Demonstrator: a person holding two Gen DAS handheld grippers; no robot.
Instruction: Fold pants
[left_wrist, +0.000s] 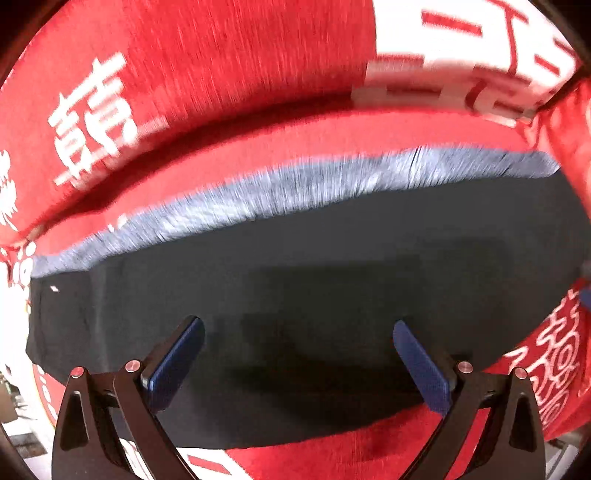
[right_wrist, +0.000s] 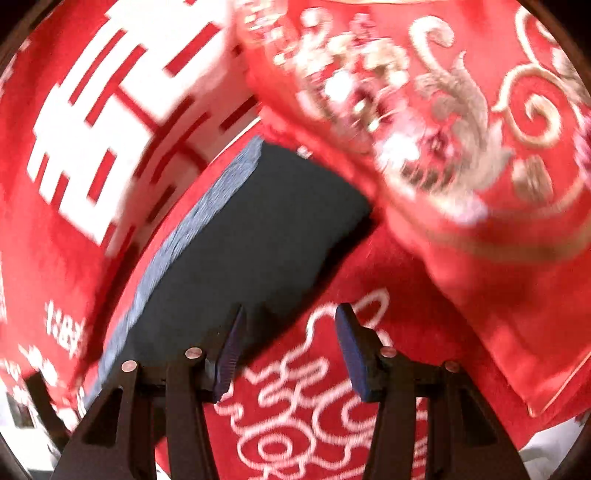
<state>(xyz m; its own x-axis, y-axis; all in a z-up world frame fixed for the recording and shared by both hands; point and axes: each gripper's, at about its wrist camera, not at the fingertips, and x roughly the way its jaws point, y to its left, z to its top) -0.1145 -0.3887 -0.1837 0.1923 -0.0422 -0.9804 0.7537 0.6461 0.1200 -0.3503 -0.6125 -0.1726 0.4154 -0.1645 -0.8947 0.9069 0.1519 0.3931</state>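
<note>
The dark pants (left_wrist: 314, 280) lie flat in a folded block on a red bedspread (left_wrist: 221, 66) printed with large white characters. In the left wrist view they fill the middle and lower part of the picture, with a grey-blue band (left_wrist: 295, 184) running along their far edge from 9 o'clock round to 2 o'clock. In the right wrist view the same pants (right_wrist: 243, 240) sit at the centre and stretch towards 7 o'clock, the grey-blue band along their left edge.

The left hand-held gripper (left_wrist: 297, 365) hangs over the pants with its jaws wide apart; its blue pads (left_wrist: 173, 365) have nothing between them and I cannot tell whether they touch the cloth. The right hand-held gripper (right_wrist: 288, 354) has its jaws apart, about half way, and empty; the left pad sits over the near corner of the pants, the right pad over the red bedspread with its white scroll pattern.

A red cushion (right_wrist: 461, 155) with gold and white embroidery lies at 1 to 3 o'clock in the right wrist view, its edge overlapping the far corner of the pants. Both views are blurred.
</note>
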